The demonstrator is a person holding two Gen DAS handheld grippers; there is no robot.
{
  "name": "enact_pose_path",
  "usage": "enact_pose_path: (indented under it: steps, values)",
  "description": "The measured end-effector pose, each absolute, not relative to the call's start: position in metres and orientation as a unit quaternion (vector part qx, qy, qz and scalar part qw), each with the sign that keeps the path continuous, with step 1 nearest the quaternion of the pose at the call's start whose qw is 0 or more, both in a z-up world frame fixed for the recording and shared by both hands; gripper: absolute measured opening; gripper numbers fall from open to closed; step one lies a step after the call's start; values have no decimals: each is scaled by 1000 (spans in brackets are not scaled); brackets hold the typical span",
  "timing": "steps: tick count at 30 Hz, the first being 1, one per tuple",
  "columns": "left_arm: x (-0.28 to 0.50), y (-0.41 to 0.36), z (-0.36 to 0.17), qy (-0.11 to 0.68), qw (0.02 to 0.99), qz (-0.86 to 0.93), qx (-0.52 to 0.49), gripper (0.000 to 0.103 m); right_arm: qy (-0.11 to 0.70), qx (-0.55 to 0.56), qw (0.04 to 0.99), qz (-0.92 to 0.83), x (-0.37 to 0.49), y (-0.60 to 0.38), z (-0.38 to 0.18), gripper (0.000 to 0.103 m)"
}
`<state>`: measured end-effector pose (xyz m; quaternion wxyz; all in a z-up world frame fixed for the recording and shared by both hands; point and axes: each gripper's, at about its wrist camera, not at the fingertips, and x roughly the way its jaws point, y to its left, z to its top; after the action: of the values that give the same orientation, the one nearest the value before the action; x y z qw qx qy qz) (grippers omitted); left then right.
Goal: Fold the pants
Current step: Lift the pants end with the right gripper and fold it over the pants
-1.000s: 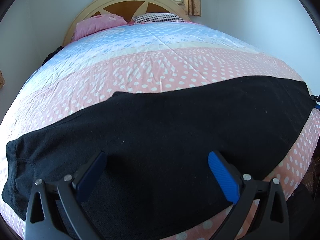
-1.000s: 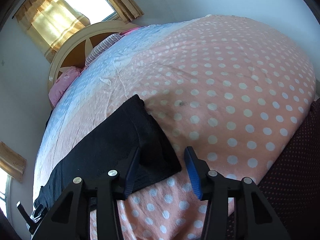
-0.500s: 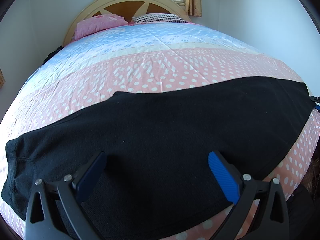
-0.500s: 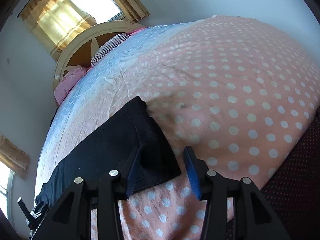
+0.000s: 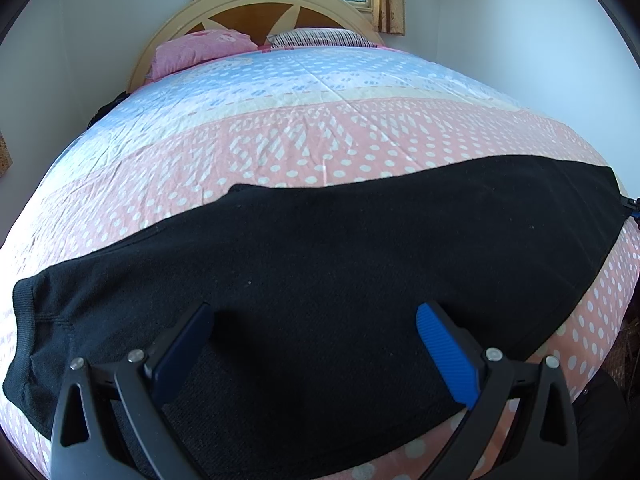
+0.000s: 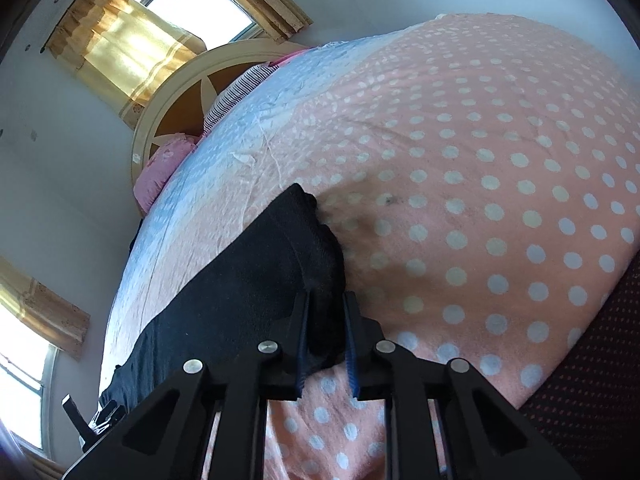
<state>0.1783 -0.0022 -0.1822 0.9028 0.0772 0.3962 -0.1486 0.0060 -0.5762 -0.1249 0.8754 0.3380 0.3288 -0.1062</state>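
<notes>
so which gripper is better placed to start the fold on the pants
Right. The right gripper has just closed on the hem end of the black pants, while the left gripper hangs open over their middle, gripping nothing.

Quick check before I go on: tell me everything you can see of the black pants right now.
The black pants, a soft fleece-like knit, lie flat across the near side of the dotted bedspread. A ribbed band runs along their left end. The right gripper has just been closing and now pinches the bunched right-end corner. The left gripper hangs open over their middle, gripping nothing.
</notes>
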Motion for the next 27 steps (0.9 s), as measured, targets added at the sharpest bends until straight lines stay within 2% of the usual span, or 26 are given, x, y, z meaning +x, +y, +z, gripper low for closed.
enact_pose_path:
  steps: [9,16,20,27]
  values:
    - [177,16,-162,365,919,-145,16,103,271,245,929,-54,19,-492,-45,15]
    - [174,16,-157,361,917,-171,3,103,283,158,945,52,72,-372,-15,15]
    - [173,19,-158,366,913,-180,-10,103,314,114,936,107,102,-308,-28,15]
    - [173,20,-158,372,906,-198,-27,103,402,50,901,155,139,-228,-102,15]
